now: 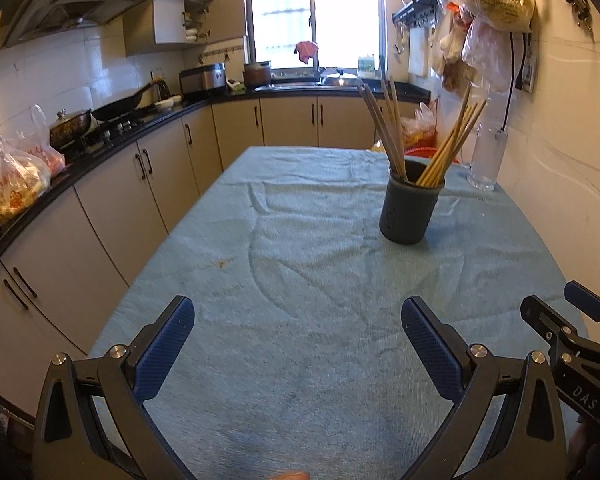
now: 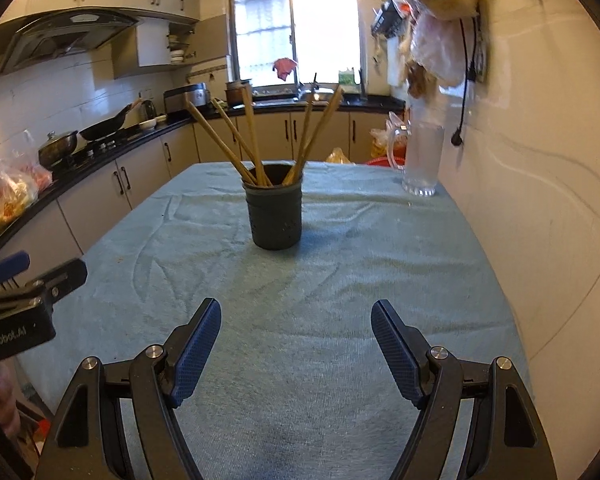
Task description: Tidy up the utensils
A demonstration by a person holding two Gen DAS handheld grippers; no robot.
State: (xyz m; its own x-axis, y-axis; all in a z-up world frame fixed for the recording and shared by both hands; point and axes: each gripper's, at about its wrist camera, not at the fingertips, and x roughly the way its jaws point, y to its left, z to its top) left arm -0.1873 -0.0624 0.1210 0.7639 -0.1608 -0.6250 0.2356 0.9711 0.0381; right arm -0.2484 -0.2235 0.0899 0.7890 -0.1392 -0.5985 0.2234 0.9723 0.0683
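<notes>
Your chopsticks (image 2: pixel 256 144) all stand in the dark holder (image 2: pixel 277 216), which sits upright on the blue towel (image 2: pixel 340 280) near the middle of the table. They lean in two loose groups, some to the left and some to the right. No utensil lies loose on the towel, as far as both views show, so I judge the task is either almost finished or not yet begun; the pictures cannot say which.

Your left gripper (image 1: pixel 298 332) has its jaws wide apart and holds nothing. Your right gripper (image 2: pixel 296 336) is the same, wide apart and empty. Both point toward the holder but are well apart from it. A clear glass mug (image 2: pixel 422 160) stands near the wall.
</notes>
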